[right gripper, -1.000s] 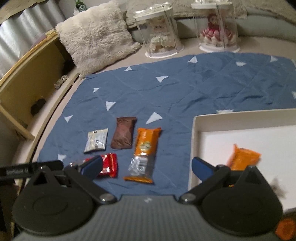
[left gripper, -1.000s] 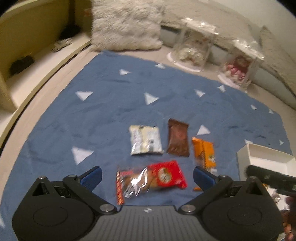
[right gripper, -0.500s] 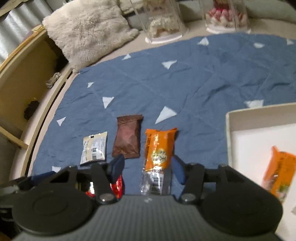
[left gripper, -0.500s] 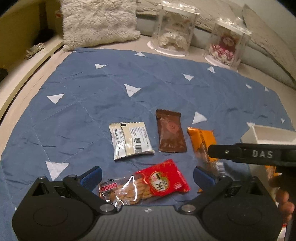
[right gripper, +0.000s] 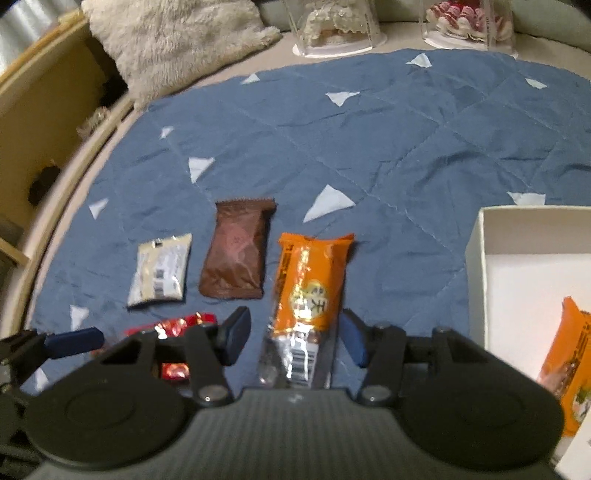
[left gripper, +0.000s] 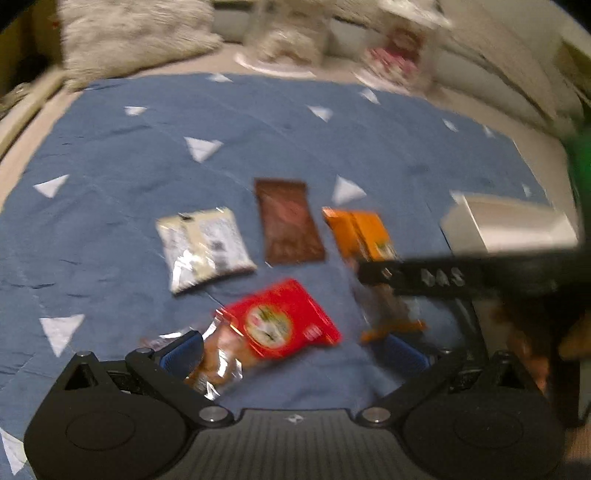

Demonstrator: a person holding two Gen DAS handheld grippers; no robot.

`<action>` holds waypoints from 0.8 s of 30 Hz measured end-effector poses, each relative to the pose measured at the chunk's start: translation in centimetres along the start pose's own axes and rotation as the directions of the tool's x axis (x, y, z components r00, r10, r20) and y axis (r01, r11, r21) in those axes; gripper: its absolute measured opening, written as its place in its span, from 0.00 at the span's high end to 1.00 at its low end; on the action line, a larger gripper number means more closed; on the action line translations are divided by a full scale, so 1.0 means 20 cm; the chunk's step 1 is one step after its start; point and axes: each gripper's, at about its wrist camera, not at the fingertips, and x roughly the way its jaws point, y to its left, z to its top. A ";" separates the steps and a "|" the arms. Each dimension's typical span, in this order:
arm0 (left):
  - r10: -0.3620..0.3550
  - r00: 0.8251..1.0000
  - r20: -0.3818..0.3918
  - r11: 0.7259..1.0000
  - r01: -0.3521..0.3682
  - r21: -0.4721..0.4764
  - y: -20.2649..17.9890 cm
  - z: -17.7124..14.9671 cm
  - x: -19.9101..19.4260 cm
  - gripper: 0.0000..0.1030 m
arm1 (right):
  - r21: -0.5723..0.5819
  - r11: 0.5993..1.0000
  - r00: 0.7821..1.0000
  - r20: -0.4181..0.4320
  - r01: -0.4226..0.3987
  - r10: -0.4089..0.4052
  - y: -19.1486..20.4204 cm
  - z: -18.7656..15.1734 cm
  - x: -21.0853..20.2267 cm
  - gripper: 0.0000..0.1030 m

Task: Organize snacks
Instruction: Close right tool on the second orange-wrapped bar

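Several snack packets lie on a blue quilt (right gripper: 388, 122): a white packet (right gripper: 160, 271), a brown packet (right gripper: 236, 251), an orange bar (right gripper: 308, 284) and a red cracker pack (left gripper: 280, 325). My right gripper (right gripper: 293, 336) is open, its fingers either side of the orange bar's near end, apart from it. My left gripper (left gripper: 295, 354) is open, its fingers either side of the red cracker pack. A white box (right gripper: 476, 254) at the right holds another orange packet (right gripper: 569, 354). The right gripper's finger (left gripper: 424, 275) crosses the left wrist view over the orange bar (left gripper: 364, 236).
A fluffy cushion (right gripper: 173, 37) and two clear display domes (right gripper: 336, 26) stand beyond the quilt. A wooden shelf unit (right gripper: 40, 122) runs along the left. The left gripper's blue fingertip (right gripper: 74, 341) shows at the lower left of the right wrist view.
My right gripper has moved from the box to the orange bar and narrowed its opening around it. My left gripper has closed in on the red cracker pack.
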 end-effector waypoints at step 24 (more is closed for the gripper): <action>0.164 0.977 0.138 0.985 -0.169 0.027 0.11 0.09 -0.02 0.00 | -0.035 0.999 0.999 -0.015 -0.037 0.036 -0.05 0.01 -0.05 0.66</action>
